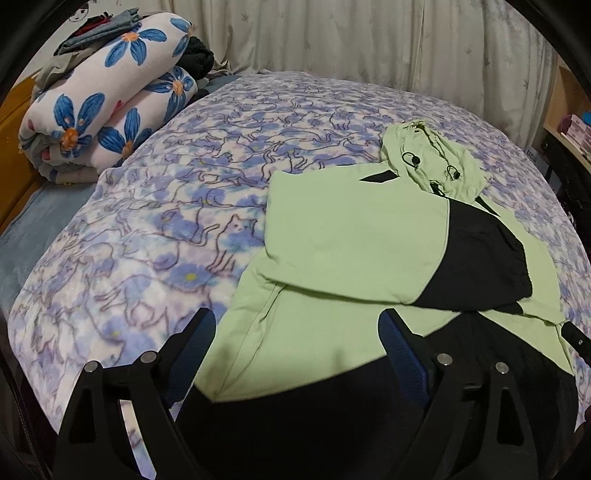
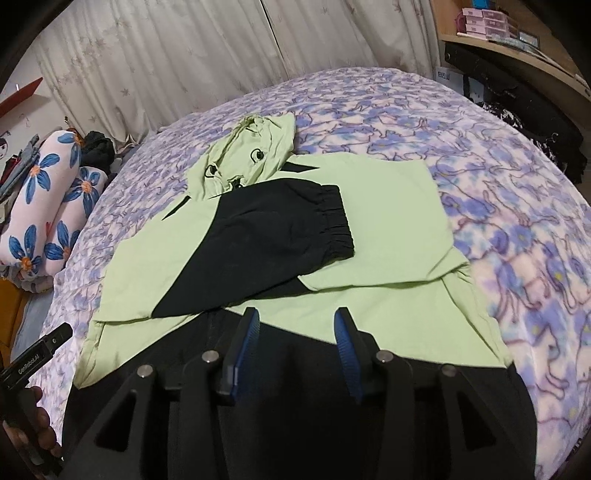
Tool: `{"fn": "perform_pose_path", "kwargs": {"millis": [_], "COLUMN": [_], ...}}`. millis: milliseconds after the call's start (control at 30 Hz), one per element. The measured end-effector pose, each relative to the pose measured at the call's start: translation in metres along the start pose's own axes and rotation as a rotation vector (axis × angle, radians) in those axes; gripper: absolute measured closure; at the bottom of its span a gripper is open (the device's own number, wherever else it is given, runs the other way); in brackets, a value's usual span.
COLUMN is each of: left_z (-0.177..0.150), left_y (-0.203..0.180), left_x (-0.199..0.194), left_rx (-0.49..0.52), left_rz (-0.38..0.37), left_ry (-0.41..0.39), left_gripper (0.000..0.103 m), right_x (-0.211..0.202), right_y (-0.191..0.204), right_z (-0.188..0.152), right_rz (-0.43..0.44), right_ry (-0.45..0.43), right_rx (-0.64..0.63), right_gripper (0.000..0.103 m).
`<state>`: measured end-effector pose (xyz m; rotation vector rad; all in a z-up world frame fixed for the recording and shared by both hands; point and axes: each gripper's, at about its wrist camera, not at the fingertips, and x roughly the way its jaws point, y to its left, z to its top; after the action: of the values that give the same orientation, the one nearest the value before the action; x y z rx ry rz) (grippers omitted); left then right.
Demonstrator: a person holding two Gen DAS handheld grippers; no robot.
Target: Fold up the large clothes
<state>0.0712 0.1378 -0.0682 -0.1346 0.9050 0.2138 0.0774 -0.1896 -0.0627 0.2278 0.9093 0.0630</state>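
The pale green and black hooded jacket lay flat on the bed's fleece blanket printed with purple cats and flowers, front up, its hood pointing toward twelve o'clock and the cream curtains. Both sleeves were folded across the chest; the black sleeve end with the gathered elastic cuff lay on top, its cuff facing three o'clock in the right wrist view. The black lower part of the jacket reached down under both grippers at six o'clock.

The left gripper hung above the jacket's lower left part with its blue-padded fingers spread wide and nothing between them; no cloth was pinched. The right gripper hung above the jacket's lower middle, its blue pads standing partly apart, likewise clear of the fabric and holding nothing. In the right wrist view the left gripper's black body appeared at eight o'clock, gripped by a person's hand.

A rolled white quilt with big blue flowers sat at ten o'clock in the left wrist view, well apart from the jacket, with a heap of grey and dark clothes on top. A wooden shelf with small pink boxes stood at one o'clock in the right wrist view.
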Motion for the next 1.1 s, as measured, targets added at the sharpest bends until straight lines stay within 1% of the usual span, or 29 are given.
{"fn": "perform_pose_path", "kwargs": {"millis": [100,167,200,333,500,600,700,833,967,1000,1100], "left_z": [-0.009,-0.016,-0.02,-0.035,-0.053,-0.065,-0.077,-0.092,-0.105,-0.109,-0.121], "left_y": [0.003,0.004,0.006,0.011,0.019,0.023,0.028,0.043,0.062,0.069,0.092], "left_x": [-0.012,-0.02,-0.024,-0.041,-0.059,-0.074,-0.088,-0.103,-0.105,-0.102,-0.09], "left_rx": [-0.001,-0.003,-0.004,-0.008,-0.017,0.02,0.053,0.087,0.081,0.071,0.018], "left_rz": [-0.019,-0.028,-0.031,-0.049,-0.121,-0.129,-0.132,-0.147,-0.15,-0.155,-0.203], "left_ry": [-0.003,-0.011,-0.017,-0.032,-0.01,-0.013,-0.016,-0.003,0.033,0.054,0.114], "left_gripper": [0.011,0.006,0.001,0.001,0.001,0.001,0.001,0.001,0.001,0.001,0.001], "right_x": [-0.013,-0.023,-0.026,-0.043,-0.064,-0.073,-0.081,-0.093,-0.102,-0.105,-0.11], "right_y": [-0.001,-0.001,-0.001,-0.004,-0.005,-0.007,-0.012,-0.024,-0.038,-0.045,-0.063], "right_z": [-0.005,-0.011,-0.012,-0.025,-0.042,-0.052,-0.062,-0.076,-0.088,-0.092,-0.099], "right_rz": [-0.001,0.0,-0.001,0.004,0.03,0.043,0.037,0.024,0.007,0.007,-0.001], "right_ry": [-0.013,-0.023,-0.025,-0.04,-0.055,-0.057,-0.052,-0.032,-0.007,0.001,0.019], "right_rx": [-0.009,-0.015,-0.018,-0.031,-0.036,-0.038,-0.05,-0.072,-0.093,-0.087,-0.059], "right_gripper": [0.061,0.061,0.061,0.06,0.06,0.06,0.06,0.053,0.051,0.051,0.051]}}
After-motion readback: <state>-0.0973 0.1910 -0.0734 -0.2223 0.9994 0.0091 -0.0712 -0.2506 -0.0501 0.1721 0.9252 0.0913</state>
